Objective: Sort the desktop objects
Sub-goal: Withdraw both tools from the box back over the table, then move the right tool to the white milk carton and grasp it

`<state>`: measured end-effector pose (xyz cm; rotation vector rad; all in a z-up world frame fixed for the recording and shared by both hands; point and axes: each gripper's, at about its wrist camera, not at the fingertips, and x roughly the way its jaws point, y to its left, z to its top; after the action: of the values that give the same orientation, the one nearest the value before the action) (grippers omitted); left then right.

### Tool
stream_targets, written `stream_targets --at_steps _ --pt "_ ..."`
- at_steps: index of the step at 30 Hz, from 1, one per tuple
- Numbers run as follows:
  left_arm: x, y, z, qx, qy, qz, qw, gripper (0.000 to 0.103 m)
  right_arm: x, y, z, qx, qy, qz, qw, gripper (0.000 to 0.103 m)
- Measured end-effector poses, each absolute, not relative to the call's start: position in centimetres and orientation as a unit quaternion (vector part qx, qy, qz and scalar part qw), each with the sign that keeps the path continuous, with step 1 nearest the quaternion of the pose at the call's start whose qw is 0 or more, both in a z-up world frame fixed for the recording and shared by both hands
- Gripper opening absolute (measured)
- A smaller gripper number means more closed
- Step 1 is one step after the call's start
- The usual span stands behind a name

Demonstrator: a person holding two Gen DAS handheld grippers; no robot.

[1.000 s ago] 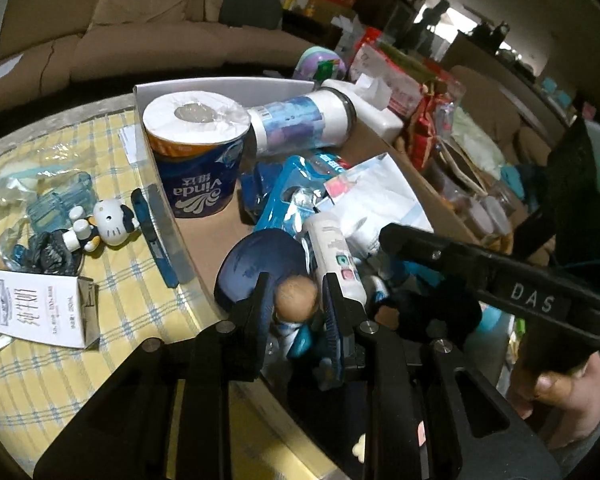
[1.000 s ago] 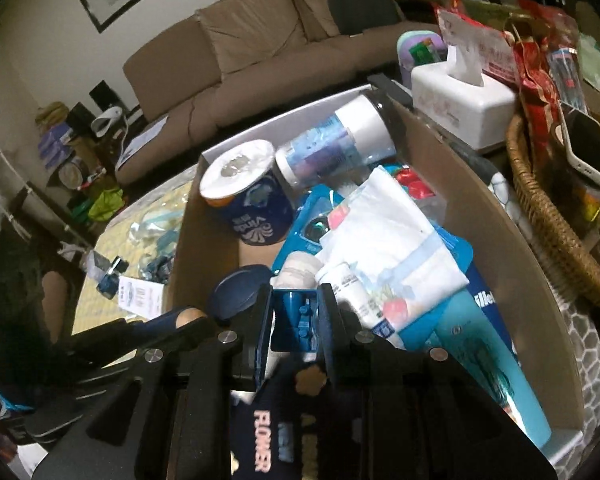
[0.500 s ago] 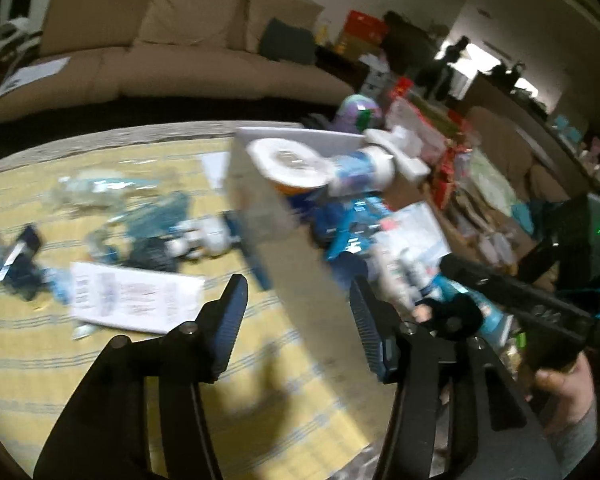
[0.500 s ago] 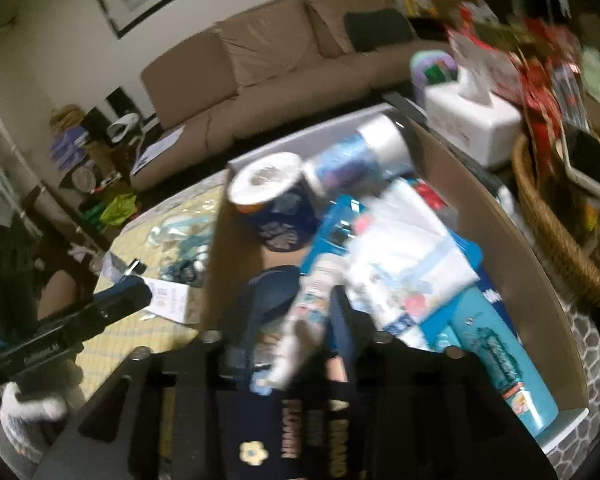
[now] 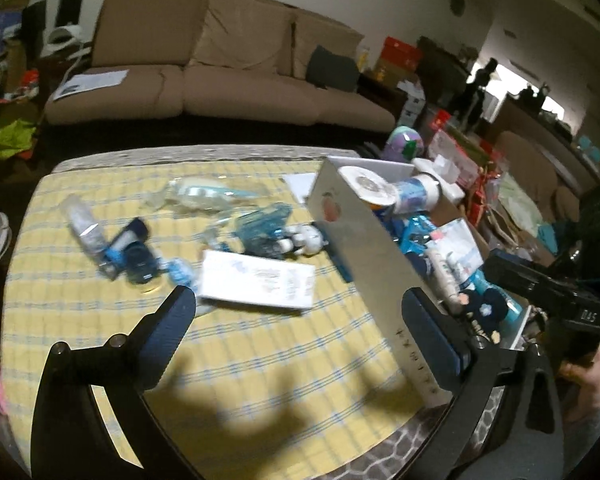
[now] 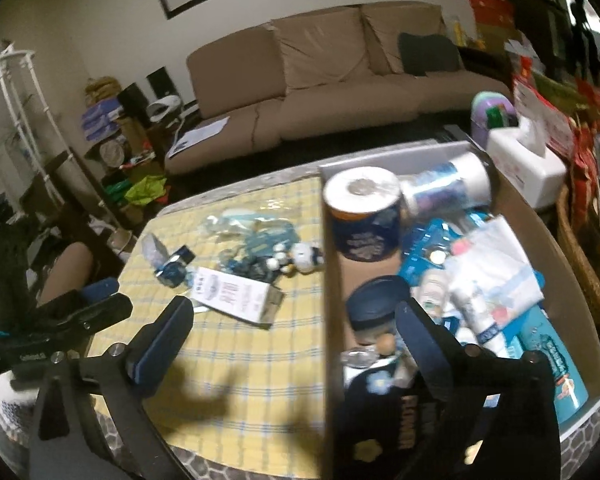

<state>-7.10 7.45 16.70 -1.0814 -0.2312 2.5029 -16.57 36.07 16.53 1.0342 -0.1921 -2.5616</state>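
A cardboard box (image 6: 327, 320) on the right holds a toilet roll (image 6: 362, 216), a blue-labelled roll (image 6: 446, 190), pouches and tubes. Loose on the yellow checked cloth (image 5: 260, 360) lie a white carton (image 5: 258, 282), a small white figure (image 5: 306, 238), clear packets (image 5: 198, 196) and dark blue bits (image 5: 134, 260). My left gripper (image 5: 300, 316) is open and empty above the cloth, near the carton. My right gripper (image 6: 296, 336) is open and empty, straddling the box's left wall (image 5: 364, 248). The same carton (image 6: 236, 294) and figure (image 6: 306, 258) show in the right wrist view.
A brown sofa (image 5: 220, 76) stands behind the table. A white tissue box (image 6: 528, 168) and a wicker basket (image 6: 580, 264) sit right of the box, with red packages (image 6: 588, 132) behind. The left gripper's body (image 6: 52, 320) shows at the left.
Both grippers have opened and let go of the small things they held in the box. Both have pulled back and swung left toward the cloth.
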Motion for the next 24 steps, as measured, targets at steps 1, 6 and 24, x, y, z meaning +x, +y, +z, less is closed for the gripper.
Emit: stream_targets --at_steps 1,6,24 --pt "-6.8 6.5 16.6 -0.390 -0.084 0.896 0.194 0.103 -16.4 35.2 16.6 0.367 -0.061 -0.908 0.191 0.103" --pt "-5.2 2.3 14.8 -0.404 -0.091 0.893 0.177 0.103 -15.8 31.0 15.8 0.372 -0.017 -0.902 0.217 0.103" --pt "-5.3 -5.0 5.4 -0.458 -0.127 0.864 0.165 0.103 -21.2 21.8 5.1 0.434 0.092 -0.871 0.213 0.103"
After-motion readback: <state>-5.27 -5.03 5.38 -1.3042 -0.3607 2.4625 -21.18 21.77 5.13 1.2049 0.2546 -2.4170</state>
